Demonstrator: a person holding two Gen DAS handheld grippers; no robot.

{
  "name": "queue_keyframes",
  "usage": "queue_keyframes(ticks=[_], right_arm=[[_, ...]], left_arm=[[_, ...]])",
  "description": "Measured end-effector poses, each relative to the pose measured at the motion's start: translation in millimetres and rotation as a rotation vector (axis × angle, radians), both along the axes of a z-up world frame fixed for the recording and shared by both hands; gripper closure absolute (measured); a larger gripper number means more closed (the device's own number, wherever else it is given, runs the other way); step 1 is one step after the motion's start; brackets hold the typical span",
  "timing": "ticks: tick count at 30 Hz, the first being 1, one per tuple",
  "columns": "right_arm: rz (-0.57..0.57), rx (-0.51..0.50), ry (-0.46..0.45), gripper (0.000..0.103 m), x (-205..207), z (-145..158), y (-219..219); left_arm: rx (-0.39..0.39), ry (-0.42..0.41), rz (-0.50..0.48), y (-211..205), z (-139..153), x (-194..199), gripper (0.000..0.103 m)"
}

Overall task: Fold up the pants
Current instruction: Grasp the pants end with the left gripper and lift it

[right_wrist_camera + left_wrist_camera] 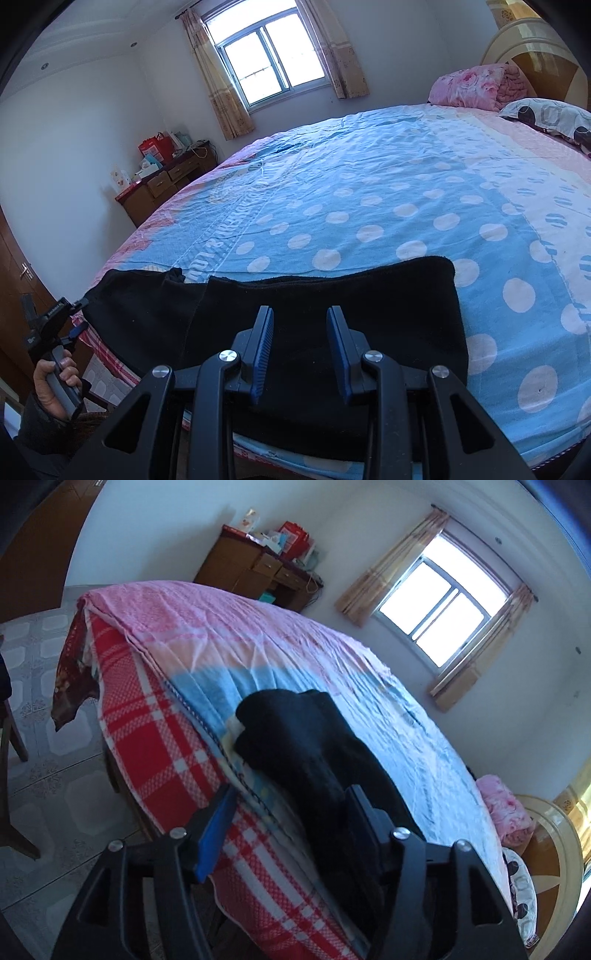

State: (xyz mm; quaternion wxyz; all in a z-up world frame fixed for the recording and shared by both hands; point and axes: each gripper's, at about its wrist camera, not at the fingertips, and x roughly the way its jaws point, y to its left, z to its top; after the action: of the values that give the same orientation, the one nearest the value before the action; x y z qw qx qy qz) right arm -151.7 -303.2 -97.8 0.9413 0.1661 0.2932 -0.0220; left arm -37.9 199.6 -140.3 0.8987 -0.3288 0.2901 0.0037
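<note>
Bedroom with one polka-dot bed (369, 206), one black pants (332, 317) bottom centre, two grippers, right gripper (300, 350) jaws apart, left gripper (291, 827) jaws apart beside the fabric, one window (269, 48) at top.

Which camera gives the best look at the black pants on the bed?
The right wrist view: the black pants lie spread across the bed's near edge, outline mostly visible. The left wrist view shows them end-on, foreshortened, partly hidden behind a finger.
</note>
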Motion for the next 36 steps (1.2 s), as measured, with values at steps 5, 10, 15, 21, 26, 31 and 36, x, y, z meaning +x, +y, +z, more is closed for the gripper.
queue_keyframes(ticks=[5,10,15,21,26,31,36], right_arm=[[-0.004,0.017,-0.009,0.071,-2,0,-5],[-0.006,0.025,-0.002,0.071,-2,-2,-6],[0.006,0.022,0.008,0.071,1,-5,-3],[0.008,0.019,0.008,0.071,1,-5,-2],[0.005,0.014,0.018,0.071,2,-6,-1],[0.000,0.005,0.024,0.071,3,-8,0],[-0.033,0.019,0.029,0.071,2,-9,-8]], left_arm=[[-0.004,-0.041,-0.045,-7,10,1,0.039],[0.008,-0.063,-0.072,-11,18,1,0.039],[-0.086,-0.018,-0.111,-5,7,18,0.039],[-0.141,-0.022,-0.118,-2,5,33,0.039],[-0.201,-0.057,-0.089,5,5,45,0.043],[-0.110,-0.044,-0.101,5,-4,47,0.087],[-0.070,-0.060,-0.129,3,11,45,0.089]])
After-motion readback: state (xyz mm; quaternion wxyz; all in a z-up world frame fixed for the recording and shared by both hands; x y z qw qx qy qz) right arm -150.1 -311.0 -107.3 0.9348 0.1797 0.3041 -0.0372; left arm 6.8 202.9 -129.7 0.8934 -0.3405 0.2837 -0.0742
